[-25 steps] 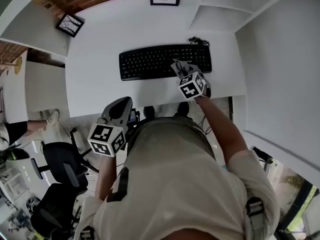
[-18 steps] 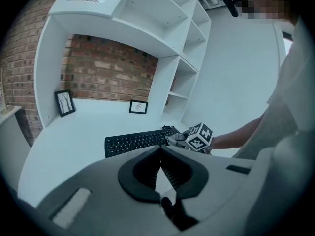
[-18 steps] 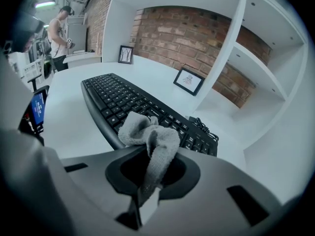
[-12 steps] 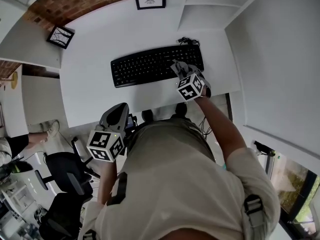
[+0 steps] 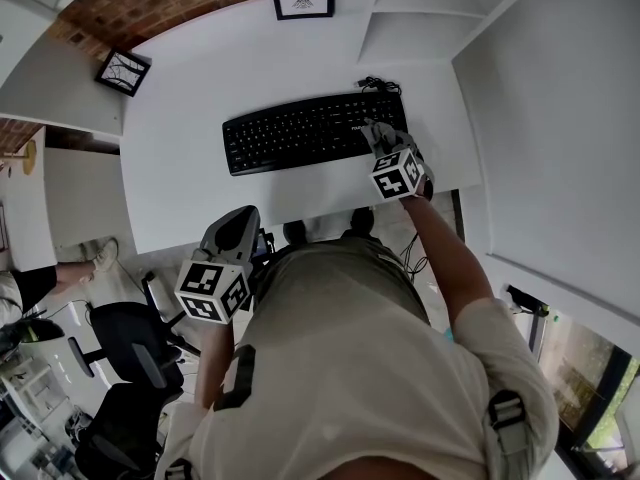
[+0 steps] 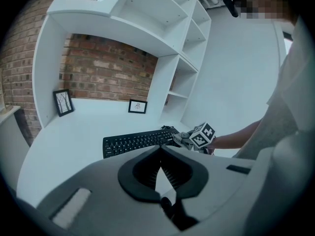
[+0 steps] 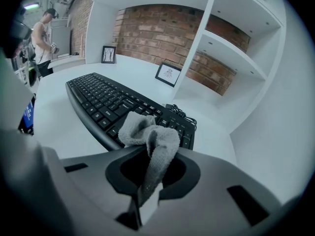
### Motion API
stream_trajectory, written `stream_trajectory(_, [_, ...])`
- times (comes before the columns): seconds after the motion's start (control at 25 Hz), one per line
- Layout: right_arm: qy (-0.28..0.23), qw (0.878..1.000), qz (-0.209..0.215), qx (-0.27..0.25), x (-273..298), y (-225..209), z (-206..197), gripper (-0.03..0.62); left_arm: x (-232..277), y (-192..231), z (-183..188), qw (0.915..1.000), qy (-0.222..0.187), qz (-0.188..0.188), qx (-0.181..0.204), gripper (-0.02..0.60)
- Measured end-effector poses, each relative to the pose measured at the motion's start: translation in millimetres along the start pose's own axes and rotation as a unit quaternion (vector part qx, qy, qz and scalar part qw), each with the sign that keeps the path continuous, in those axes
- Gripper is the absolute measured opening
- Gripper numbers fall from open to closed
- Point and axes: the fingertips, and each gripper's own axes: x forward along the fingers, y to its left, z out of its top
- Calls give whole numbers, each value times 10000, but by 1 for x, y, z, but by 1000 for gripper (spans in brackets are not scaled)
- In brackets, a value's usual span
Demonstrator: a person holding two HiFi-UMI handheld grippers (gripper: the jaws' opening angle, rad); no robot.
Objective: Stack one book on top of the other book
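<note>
No book shows in any view. My right gripper point(image 5: 380, 136) is shut on a crumpled grey cloth point(image 7: 148, 132) and holds it over the right end of a black keyboard point(image 5: 300, 131) on the white desk point(image 5: 180, 183). The cloth point(image 5: 383, 140) touches or hovers just above the keys; I cannot tell which. My left gripper point(image 5: 238, 224) hangs off the desk's near edge, by the person's waist, its jaws closed together with nothing between them. In the left gripper view it point(image 6: 160, 149) points toward the keyboard point(image 6: 132, 142) from a distance.
Two small framed pictures point(image 5: 302, 1) point(image 5: 124, 71) stand at the back of the desk against a brick wall. White shelves point(image 5: 420, 18) rise at the back right. The keyboard's cable point(image 7: 176, 111) lies coiled behind it. An office chair point(image 5: 130, 338) is at the lower left.
My right gripper has slid to the right along the keyboard with the cloth in it. The left gripper has stayed near the desk's edge.
</note>
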Motion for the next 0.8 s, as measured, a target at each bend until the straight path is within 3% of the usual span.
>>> stream_trajectory(0.8, [-112, 9982, -533, 237, -6, -40, -24, 25, -1, 4, 2, 9999, -41, 152, -49, 3])
